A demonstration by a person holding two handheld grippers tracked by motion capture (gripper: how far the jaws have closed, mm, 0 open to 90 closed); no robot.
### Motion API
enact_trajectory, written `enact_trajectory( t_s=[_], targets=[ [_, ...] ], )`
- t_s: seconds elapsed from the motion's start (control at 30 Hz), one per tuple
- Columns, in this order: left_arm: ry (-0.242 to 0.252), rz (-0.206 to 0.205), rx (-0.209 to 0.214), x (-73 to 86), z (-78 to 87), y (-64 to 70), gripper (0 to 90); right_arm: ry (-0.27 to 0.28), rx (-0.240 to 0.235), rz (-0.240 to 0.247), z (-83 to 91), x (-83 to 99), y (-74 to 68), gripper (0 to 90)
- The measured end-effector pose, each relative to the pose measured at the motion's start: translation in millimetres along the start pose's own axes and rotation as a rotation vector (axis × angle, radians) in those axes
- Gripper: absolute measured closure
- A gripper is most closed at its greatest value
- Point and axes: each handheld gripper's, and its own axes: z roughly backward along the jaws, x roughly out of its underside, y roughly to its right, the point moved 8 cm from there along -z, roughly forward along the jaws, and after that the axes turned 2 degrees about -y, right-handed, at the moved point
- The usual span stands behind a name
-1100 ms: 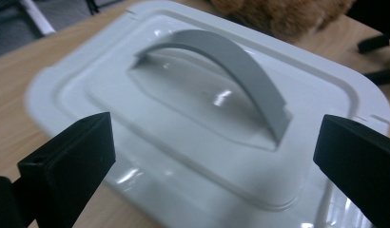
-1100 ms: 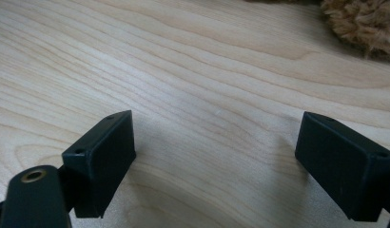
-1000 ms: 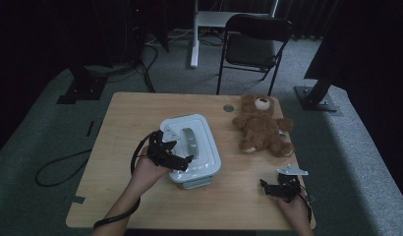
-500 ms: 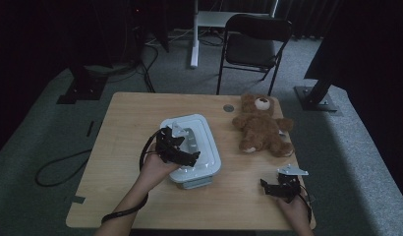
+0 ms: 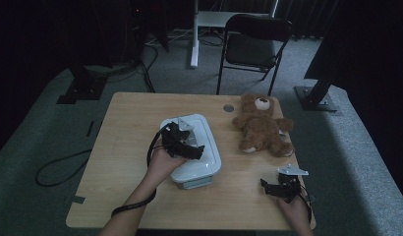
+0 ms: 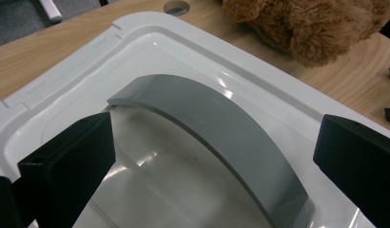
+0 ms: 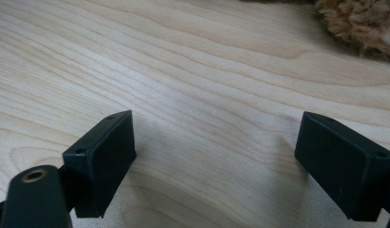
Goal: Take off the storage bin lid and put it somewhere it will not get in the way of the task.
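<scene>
White plastic storage box (image 5: 195, 162), rounded corners, lying flat near the middle of the wooden table (image 5: 126, 128), long side running away from the person. White lid (image 6: 150, 57) sitting closed on top, glossy and recessed. Grey curved handle (image 6: 217, 137) arching across the lid's hollow. Brown teddy bear (image 5: 261, 125) lying just beside the box, apart from it.

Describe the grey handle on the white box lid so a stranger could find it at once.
On the wooden table, left of the teddy bear, sits a white plastic box. Its lid is glossy white with a raised rim. The handle is the one matt grey curved strip arching across it, between the open jaws of the left hand-held gripper.
</scene>
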Motion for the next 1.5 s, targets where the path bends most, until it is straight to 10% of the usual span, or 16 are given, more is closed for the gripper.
enact_trajectory(
  t_s=[0.47,0.63,1.2,1.5],
  targets=[
    [0.032,0.102,0.021,2.3,-1.5,-2.3,26.3,0.001,0.003,-0.002,-0.1,-0.1,0.5,12.6],
    [0.046,0.081,0.089,2.4,0.5,5.6,48.4,0.001,0.003,-0.002,-0.1,-0.1,0.6,12.7],
    [0.137,0.121,0.276,-7.6,24.7,18.5,70.6,0.003,0.006,-0.005,0.0,-0.1,1.0,13.0],
    [0.201,0.077,0.265,-16.2,51.1,21.3,74.7,0.003,0.006,-0.004,0.0,-0.1,1.0,13.0]
  ],
)
